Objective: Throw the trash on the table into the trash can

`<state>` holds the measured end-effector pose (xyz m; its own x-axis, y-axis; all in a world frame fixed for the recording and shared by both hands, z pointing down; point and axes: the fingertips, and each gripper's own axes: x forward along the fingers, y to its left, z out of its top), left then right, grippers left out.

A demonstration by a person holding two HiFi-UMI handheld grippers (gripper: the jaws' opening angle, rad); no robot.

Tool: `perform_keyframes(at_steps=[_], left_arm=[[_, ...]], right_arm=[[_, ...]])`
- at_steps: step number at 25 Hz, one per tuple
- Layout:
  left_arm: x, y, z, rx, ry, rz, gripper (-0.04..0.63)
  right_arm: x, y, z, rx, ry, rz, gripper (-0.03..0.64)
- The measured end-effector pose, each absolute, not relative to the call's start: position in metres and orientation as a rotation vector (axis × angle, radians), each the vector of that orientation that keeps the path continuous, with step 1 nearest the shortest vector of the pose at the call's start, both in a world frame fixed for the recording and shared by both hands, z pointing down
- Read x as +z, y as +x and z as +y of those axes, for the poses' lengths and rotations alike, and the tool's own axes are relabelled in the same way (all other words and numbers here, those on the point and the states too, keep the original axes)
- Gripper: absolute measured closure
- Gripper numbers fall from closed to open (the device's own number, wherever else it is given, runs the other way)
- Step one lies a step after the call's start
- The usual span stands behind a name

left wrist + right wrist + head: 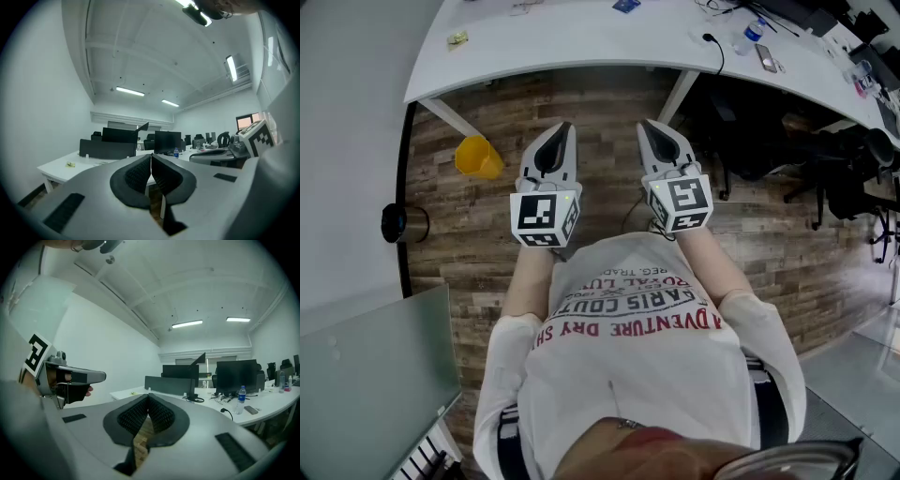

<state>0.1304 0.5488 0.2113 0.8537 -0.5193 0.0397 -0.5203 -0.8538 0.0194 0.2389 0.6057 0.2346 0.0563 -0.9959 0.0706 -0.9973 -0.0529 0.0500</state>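
Your white T-shirt [628, 347] fills the bottom of the head view. Just ahead of it you hold both tools level over the wooden floor [769, 253], side by side and short of the table [581, 42].

The left gripper [565, 127] has its jaws pressed together with nothing between the ribbed pads. The right gripper [648, 127] is closed the same way and is also empty.

The trash in plain sight is a small yellow-green crumpled scrap [457, 38] near the left end of the table, close to the edge. It also shows as a speck in the left gripper view [71, 164]. It looks like a wrapper or paper, so judge it very light, soft and easy to crush, with no risk of breaking. It lies low, so it may slide away or flatten under a pad.

Spread the jaws before you arrive, bring them low to the tabletop, and close across the thickest part of the crumple, not on a loose corner.

On the floor below that end stands a yellow bin [478, 157], likely the trash can, though a dark cylinder [403, 223] near the wall could be it instead. Whether the water bottle [753, 31] farther right counts as trash is unclear.
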Motion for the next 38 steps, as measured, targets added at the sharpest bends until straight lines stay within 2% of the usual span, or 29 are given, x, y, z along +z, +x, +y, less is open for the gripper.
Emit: perform_keyframes(at_steps=[10, 22, 30, 38], left_arm=[[0.219, 0.132, 0.542, 0.067, 3.006, -0.853, 0.571], [0.243, 0.147, 0.512, 0.098, 2.924, -0.857, 0.571], [0.265, 0.198, 0.437, 0.159, 2.904, -0.933, 0.57], [0.258, 0.314, 0.306, 0.154, 2.898, -0.987, 0.569]], right_arm=[[0.243, 0.24, 0.595, 0.037, 2.2, -2.113, 0.591], [0.279, 0.267, 0.571, 0.213, 2.228, -2.104, 0.591], [0.299, 0.334, 0.492, 0.249, 2.226, -2.139, 0.591], [0.292, 0.465, 0.358, 0.262, 2.245, -2.164, 0.591]])
